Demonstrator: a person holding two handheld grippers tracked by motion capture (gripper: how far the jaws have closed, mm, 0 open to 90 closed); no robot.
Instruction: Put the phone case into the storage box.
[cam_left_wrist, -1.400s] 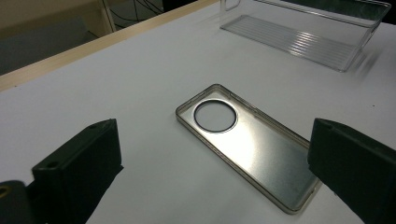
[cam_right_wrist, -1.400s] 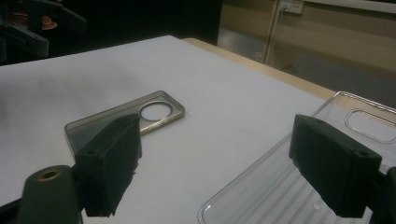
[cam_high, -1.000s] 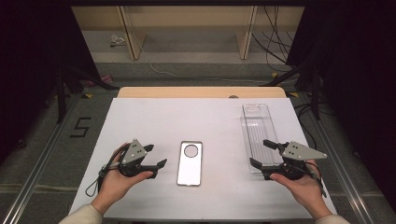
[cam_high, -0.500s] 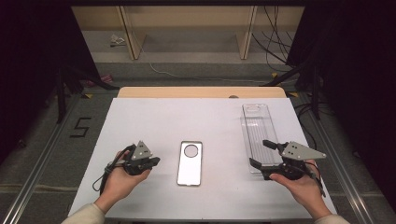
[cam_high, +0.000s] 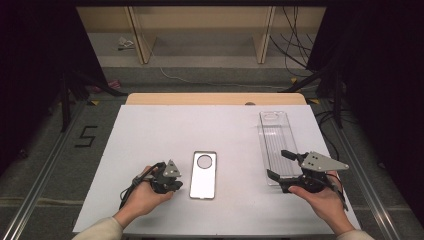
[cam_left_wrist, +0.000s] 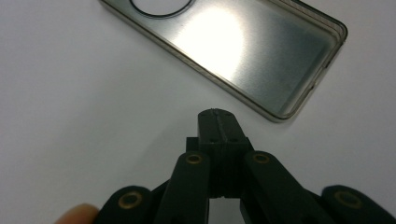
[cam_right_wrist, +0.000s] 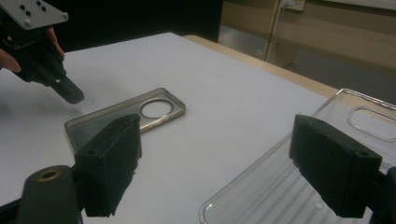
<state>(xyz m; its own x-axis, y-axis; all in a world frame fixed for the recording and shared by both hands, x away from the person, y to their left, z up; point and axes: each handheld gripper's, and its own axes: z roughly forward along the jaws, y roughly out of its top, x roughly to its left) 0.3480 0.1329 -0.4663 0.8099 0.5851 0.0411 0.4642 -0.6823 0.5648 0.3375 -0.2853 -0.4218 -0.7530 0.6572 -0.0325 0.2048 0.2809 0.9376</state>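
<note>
A translucent phone case (cam_high: 203, 175) with a round camera hole lies flat at the table's middle, hollow side up. My left gripper (cam_high: 178, 186) sits just left of the case's near end, apart from it. In the left gripper view its jaws (cam_left_wrist: 218, 116) are shut together with nothing between them, and the case (cam_left_wrist: 243, 51) lies just beyond the tips. My right gripper (cam_high: 278, 165) stands open at the near end of a clear plastic tray (cam_high: 276, 140), one jaw on each side of that end. Nothing is held in the right gripper (cam_right_wrist: 229, 158).
The white table top (cam_high: 165, 130) ends in a wooden strip (cam_high: 215, 98) at the far side. Past it are a floor with cables and shelf legs. Metal rails run along both sides of the table.
The left gripper's jaws, open a second ago, have shut on nothing. The left hand has slid right and down, closer to the phone case. The right hand has stayed put.
</note>
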